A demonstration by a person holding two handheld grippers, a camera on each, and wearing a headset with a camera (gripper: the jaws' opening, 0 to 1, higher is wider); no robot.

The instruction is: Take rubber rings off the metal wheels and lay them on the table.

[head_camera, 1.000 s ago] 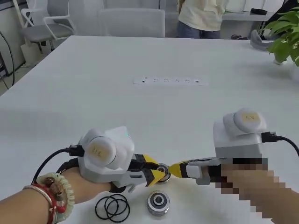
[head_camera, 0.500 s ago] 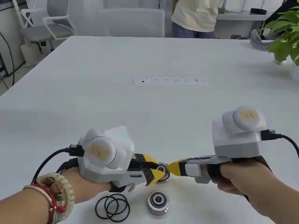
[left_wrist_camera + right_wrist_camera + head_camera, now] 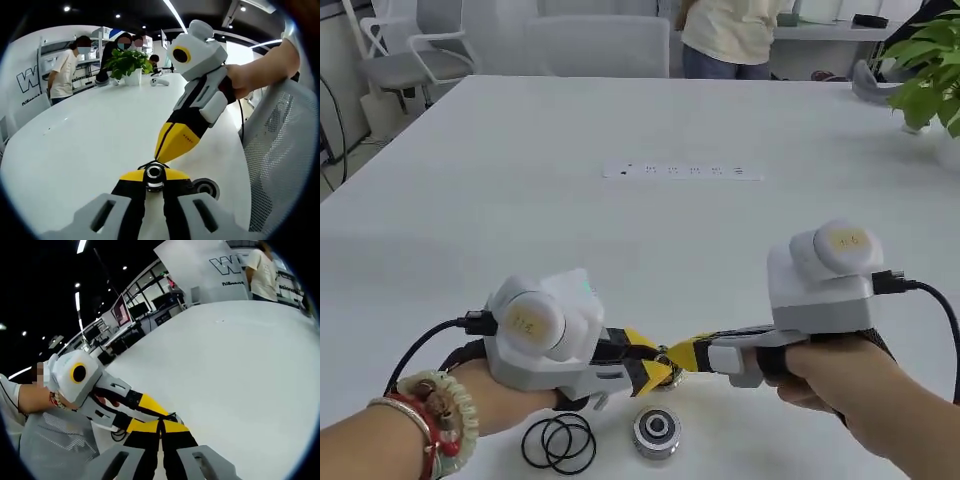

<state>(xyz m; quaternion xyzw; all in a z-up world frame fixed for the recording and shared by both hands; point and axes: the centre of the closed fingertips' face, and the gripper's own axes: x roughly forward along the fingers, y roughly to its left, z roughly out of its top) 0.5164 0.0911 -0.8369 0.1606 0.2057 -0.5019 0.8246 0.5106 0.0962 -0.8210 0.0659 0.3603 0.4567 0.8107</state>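
Left gripper: jaws clamped on the metal wheel, held between their tips. Right gripper meets it tip to tip, jaws pressed together on what looks like the rubber ring — a thin black loop just past its tips.

Judgement: pull away from the left jaws and peel one side off first; the left grip must not slip.

Below the jaws on the table: second wheel and loose rings — neither obstructs the pull.

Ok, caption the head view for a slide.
Left gripper clamps a metal wheel; right gripper, tips closed, meets it; loose rubber rings and a second wheel lie nearby.
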